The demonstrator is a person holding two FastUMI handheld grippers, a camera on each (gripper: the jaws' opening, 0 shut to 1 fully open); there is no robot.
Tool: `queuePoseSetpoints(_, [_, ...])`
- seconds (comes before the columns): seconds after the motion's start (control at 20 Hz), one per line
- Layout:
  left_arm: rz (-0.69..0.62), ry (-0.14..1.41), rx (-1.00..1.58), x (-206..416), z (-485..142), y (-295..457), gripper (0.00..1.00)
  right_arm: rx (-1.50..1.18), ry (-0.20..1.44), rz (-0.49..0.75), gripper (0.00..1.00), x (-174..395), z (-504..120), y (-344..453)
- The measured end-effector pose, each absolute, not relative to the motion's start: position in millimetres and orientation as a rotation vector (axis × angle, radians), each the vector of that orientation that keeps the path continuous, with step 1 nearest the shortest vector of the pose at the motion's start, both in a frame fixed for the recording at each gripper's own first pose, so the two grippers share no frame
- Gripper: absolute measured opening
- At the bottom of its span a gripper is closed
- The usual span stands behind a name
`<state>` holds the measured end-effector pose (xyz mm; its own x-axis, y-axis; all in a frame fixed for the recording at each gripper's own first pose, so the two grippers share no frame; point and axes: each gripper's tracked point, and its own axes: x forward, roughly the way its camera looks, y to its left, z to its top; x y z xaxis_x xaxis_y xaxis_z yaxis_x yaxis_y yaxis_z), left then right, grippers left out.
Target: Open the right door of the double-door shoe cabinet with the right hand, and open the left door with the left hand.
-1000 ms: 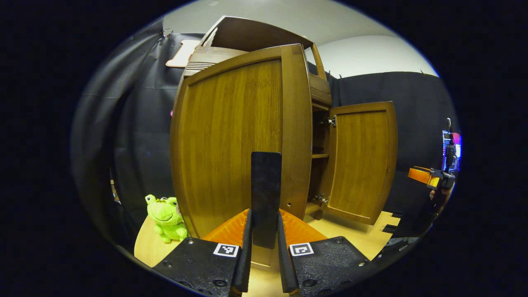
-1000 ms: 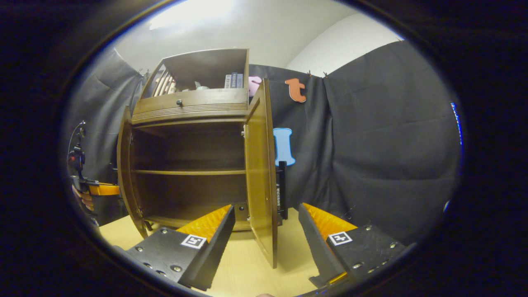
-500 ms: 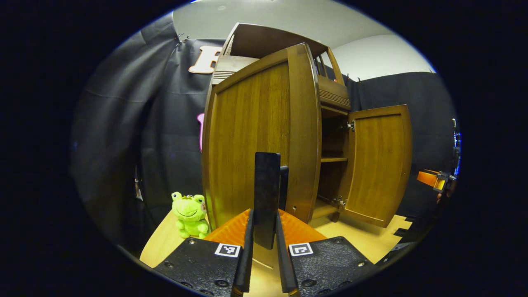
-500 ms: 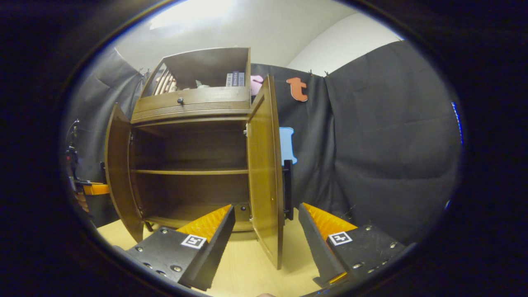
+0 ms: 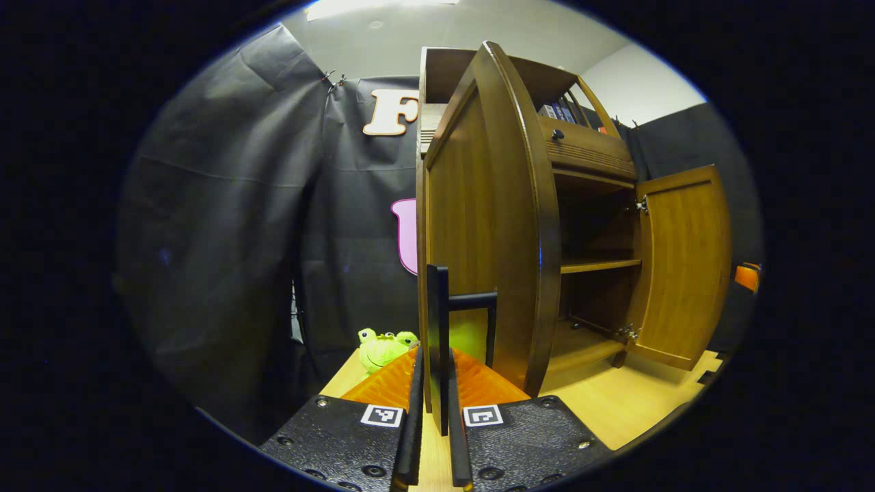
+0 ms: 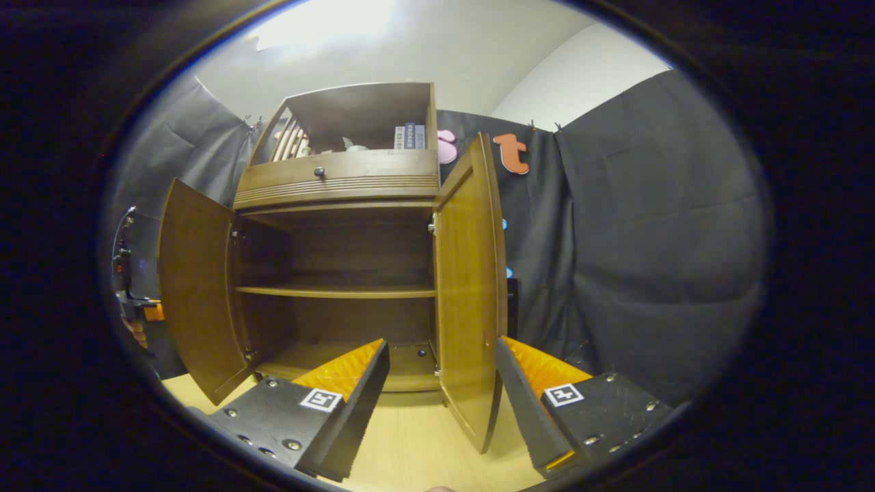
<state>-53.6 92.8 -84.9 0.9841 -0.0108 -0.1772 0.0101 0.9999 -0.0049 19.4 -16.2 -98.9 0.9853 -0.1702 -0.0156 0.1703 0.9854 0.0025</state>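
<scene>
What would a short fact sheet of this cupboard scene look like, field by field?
Furniture: brown wooden double-door shoe cabinet
Left door: swung open
Right door: swung open
Inside: bare wooden shelf
Left tongs: shut on the left door's dark bar handle
Right tongs: open, apart from the right door
Beside cabinet: green plush frog on the pale wooden floor

Black cloth walls [image 5: 225, 205] hang in loose folds around the booth, clipped at the top (small clips show along the upper edge). Above them rise a plain white wall [image 6: 581, 75] and a pale ceiling with a bright light panel [image 6: 321, 20]. Just ahead of the hand-held gripper lies a light wooden tabletop [image 6: 410, 444].
</scene>
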Motion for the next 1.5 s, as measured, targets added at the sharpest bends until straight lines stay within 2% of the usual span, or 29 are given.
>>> queuePoseSetpoints(0.15, [-0.05,0.187,-0.029,-53.2,-84.3,104.8,0.13,0.012,0.019,-0.159,0.92,21.9,-100.0,-8.3])
queuePoseSetpoints(0.2, [-0.066,0.185,-0.028,-54.0,-84.2,107.3,0.13,0.014,0.022,-0.151,0.92,23.8,-99.3,-5.3])
queuePoseSetpoints(0.25, [-0.079,0.182,-0.022,-54.6,-83.1,110.8,0.18,0.013,0.024,-0.143,0.92,26.1,-98.1,-2.7])
queuePoseSetpoints(0.35, [-0.1,0.182,-0.02,-55.7,-83.4,119.2,0.17,0.009,0.01,-0.142,0.92,28.9,-94.1,-2.5])
queuePoseSetpoints(0.4, [-0.098,0.175,-0.027,-55.2,-84.1,128.4,0.1,0.007,0.005,-0.143,0.92,30.6,-94.5,-2.8])
queuePoseSetpoints(0.45, [-0.096,0.175,-0.034,-54.7,-83.1,135.1,0.09,0.011,0.006,-0.145,0.92,32.0,-97.2,-2.6])
queuePoseSetpoints(0.5, [-0.1,0.173,-0.047,-53.5,-83.4,138.5,0.02,0.018,0.011,-0.137,0.87,34.2,-100.2,-0.5])
queuePoseSetpoints(0.55, [-0.107,0.172,-0.058,-53.4,-82.3,139.1,0.01,0.027,0.017,-0.123,0.92,35.1,-104.0,5.0])
queuePoseSetpoints(0.6, [-0.114,0.173,-0.052,-55.6,-84.1,137.3,0.01,0.036,0.023,-0.114,0.87,37.5,-105.9,8.6])
queuePoseSetpoints(0.75, [-0.134,0.176,-0.024,-56.8,-83.8,136.4,0.0,0.039,0.011,-0.108,0.87,39.9,-106.5,13.7])
queuePoseSetpoints(0.8, [-0.147,0.175,-0.02,-55.3,-84.2,135.5,0.02,0.041,0.009,-0.114,0.92,40.8,-107.3,13.2])
queuePoseSetpoints(0.85, [-0.137,0.18,-0.021,-54.5,-84.7,138.9,0.09,0.047,0.015,-0.116,0.92,41.8,-110.8,13.3])
queuePoseSetpoints(0.9, [-0.122,0.183,-0.017,-54.4,-85.8,141.3,0.07,0.054,0.021,-0.113,0.92,42.5,-113.3,14.8])
queuePoseSetpoints(0.95, [-0.111,0.183,-0.018,-53.5,-85.8,144.0,0.12,0.056,0.027,-0.111,0.92,42.8,-114.4,15.0])
queuePoseSetpoints(1.1, [-0.091,0.179,-0.033,-57.5,-83.4,146.3,0.3,0.044,0.022,-0.124,0.92,37.1,-110.1,6.8])
queuePoseSetpoints(1.15, [-0.07,0.17,-0.039,-58.8,-80.4,149.8,0.45,0.047,0.02,-0.133,0.92,34.5,-109.8,1.7])
queuePoseSetpoints(1.2, [-0.049,0.168,-0.038,-61.0,-80.1,154.8,0.51,0.055,0.017,-0.14,0.92,32.9,-108.3,-3.4])
queuePoseSetpoints(1.35, [0.018,0.148,-0.043,-77.4,-68.4,162.5,0.66,0.063,0.01,-0.173,0.92,26.3,-106.1,-18.6])
queuePoseSetpoints(1.5, [0.066,0.025,-0.042,-95.4,-26.0,167.8,0.81,0.076,-0.018,-0.194,0.92,20.9,-95.9,-26.8])
